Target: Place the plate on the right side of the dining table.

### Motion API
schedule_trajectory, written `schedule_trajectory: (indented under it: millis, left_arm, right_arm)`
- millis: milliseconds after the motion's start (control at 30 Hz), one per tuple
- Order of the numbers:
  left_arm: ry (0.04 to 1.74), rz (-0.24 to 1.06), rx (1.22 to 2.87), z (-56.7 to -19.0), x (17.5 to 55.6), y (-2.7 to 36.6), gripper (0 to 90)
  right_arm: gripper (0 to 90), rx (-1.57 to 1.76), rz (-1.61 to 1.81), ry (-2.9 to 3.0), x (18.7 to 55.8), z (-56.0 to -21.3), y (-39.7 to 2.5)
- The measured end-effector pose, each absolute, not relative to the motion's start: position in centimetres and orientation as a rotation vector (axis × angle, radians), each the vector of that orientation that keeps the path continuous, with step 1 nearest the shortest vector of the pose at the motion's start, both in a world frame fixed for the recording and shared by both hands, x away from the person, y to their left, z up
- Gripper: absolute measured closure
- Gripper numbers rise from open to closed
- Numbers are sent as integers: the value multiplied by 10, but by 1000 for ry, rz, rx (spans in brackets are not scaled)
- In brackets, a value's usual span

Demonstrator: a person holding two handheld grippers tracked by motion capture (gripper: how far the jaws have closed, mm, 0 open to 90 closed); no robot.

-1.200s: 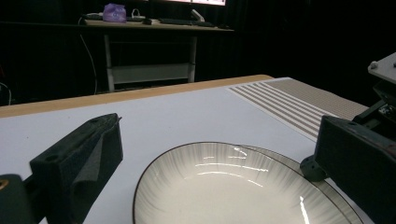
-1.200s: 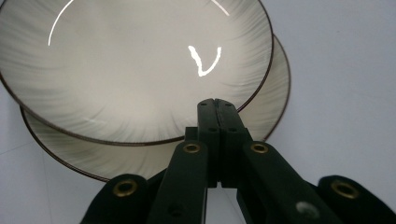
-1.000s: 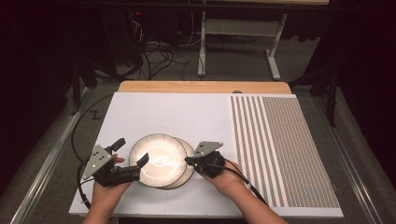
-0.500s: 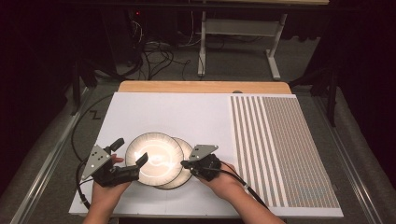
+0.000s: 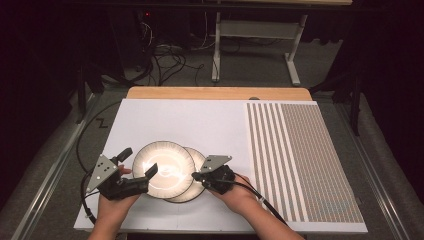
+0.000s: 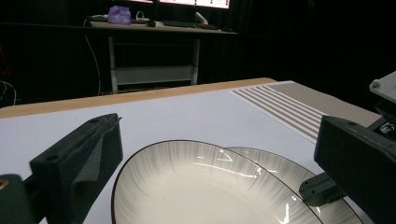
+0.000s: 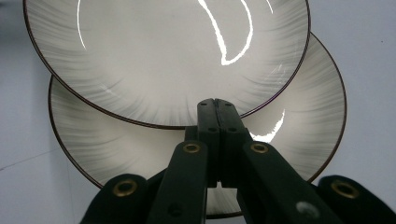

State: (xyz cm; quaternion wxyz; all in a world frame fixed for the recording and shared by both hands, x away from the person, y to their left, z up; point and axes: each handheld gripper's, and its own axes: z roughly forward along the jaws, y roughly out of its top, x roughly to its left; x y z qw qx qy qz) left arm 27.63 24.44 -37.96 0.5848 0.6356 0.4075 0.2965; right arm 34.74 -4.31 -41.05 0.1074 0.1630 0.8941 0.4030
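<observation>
Your right tool [image 5: 196, 176] is clenched on the rim of the upper plate [image 5: 162, 167], which overlaps the lower plate [image 5: 196, 186] on the tabletop [image 5: 200, 125]. Your left tool [image 5: 137, 165] straddles its far rim, released. Lift unevenly and it may slip, clattering onto the lower one.

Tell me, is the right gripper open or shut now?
Shut. In the right gripper view, the right gripper shows its two black jaws pressed together, tips at the top plate edge, above the lower plate.

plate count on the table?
2. The upper plate lies toward the left gripper, overlapping the lower plate, which sticks out toward the right gripper. From these views I cannot rule out another one hidden underneath.
</observation>
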Motion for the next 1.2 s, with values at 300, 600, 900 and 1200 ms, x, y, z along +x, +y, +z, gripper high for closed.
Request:
schedule_trajectory:
  millis: [300, 600, 900, 1200]
  left_arm:
    - [954, 692, 1491, -377, 278, 242, 20]
    - [955, 624, 1514, -365, 282, 239, 20]
    - [997, 433, 1564, -361, 288, 237, 20]
    - [1083, 205, 1629, -357, 300, 246, 16]
  right_arm:
    - [900, 483, 1188, 2632, 348, -411, -43]
    - [900, 482, 1172, 2629, 347, -411, -43]
    - [900, 474, 1168, 2626, 347, -411, -43]
    - [900, 478, 1168, 2623, 348, -411, -43]
